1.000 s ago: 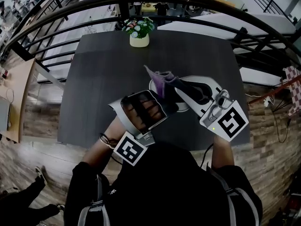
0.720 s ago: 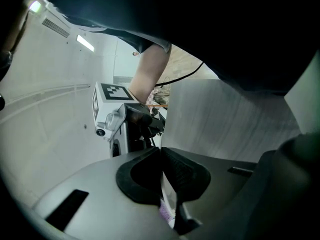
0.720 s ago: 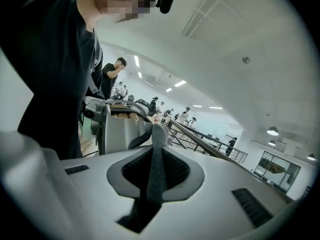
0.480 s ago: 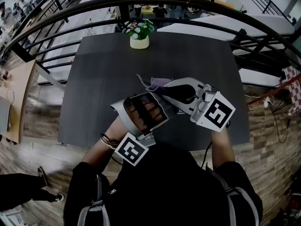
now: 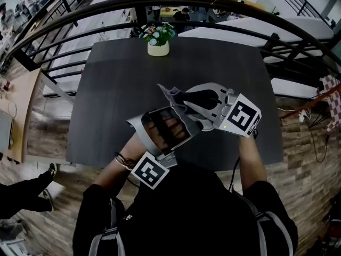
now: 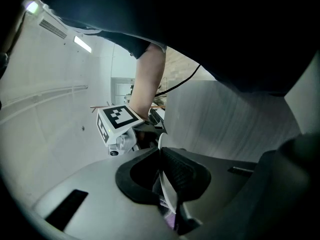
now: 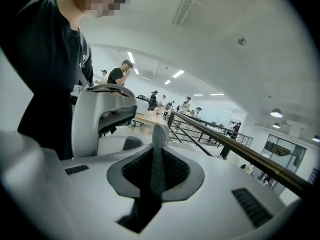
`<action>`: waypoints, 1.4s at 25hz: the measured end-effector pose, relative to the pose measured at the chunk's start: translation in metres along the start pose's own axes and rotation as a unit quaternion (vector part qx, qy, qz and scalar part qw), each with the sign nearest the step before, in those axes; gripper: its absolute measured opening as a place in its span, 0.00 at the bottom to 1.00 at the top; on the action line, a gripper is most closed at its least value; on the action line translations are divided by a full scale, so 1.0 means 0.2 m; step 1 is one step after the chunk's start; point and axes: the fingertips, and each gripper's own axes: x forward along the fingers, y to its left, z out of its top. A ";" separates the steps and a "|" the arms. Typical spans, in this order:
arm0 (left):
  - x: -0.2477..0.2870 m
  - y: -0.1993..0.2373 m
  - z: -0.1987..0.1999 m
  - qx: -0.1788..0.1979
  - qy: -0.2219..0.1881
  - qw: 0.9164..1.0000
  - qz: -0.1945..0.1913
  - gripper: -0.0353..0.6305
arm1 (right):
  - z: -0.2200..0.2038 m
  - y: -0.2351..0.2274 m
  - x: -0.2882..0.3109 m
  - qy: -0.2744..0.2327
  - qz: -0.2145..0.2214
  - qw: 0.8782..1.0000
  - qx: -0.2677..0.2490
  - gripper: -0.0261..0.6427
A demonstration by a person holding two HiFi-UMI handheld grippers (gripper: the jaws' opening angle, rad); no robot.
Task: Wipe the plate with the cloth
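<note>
In the left gripper view a white plate (image 6: pixel 168 196) stands on edge between the pads of my left gripper (image 6: pixel 163 159). The jaws have just been opening a little and still pinch its rim. My right gripper (image 7: pixel 156 151) is shut on a grey-purple cloth (image 7: pixel 155 166) that sticks up past its fingertips. In the head view the left gripper (image 5: pixel 183 116) and the right gripper (image 5: pixel 180 98) meet over the dark table (image 5: pixel 112 84). The cloth (image 5: pixel 170 94) pokes out at their left. The two grippers hide the plate there.
A small pot of flowers (image 5: pixel 157 39) stands at the table's far edge. A dark metal railing (image 5: pixel 69 23) curves round behind the table. Wooden floor lies to the left and right. Several people stand far off beyond the railing.
The right gripper has come down and to the left with the cloth, closer to the left gripper. The plate's white rim, visible a second ago, is now covered. The left gripper has stayed put.
</note>
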 end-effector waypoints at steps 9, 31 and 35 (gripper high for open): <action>0.00 -0.02 0.00 -0.002 -0.002 1.000 -0.003 0.09 | -0.24 -0.11 -0.02 0.041 -0.055 0.996 0.054 0.10; 0.03 0.01 -0.14 -0.036 0.034 0.999 0.014 0.09 | -0.28 -0.11 -0.34 -0.026 -0.155 0.978 0.135 0.10; 0.03 0.03 -0.15 -0.053 0.027 0.998 0.019 0.09 | -0.21 -0.09 -0.37 -0.043 -0.167 0.976 0.134 0.10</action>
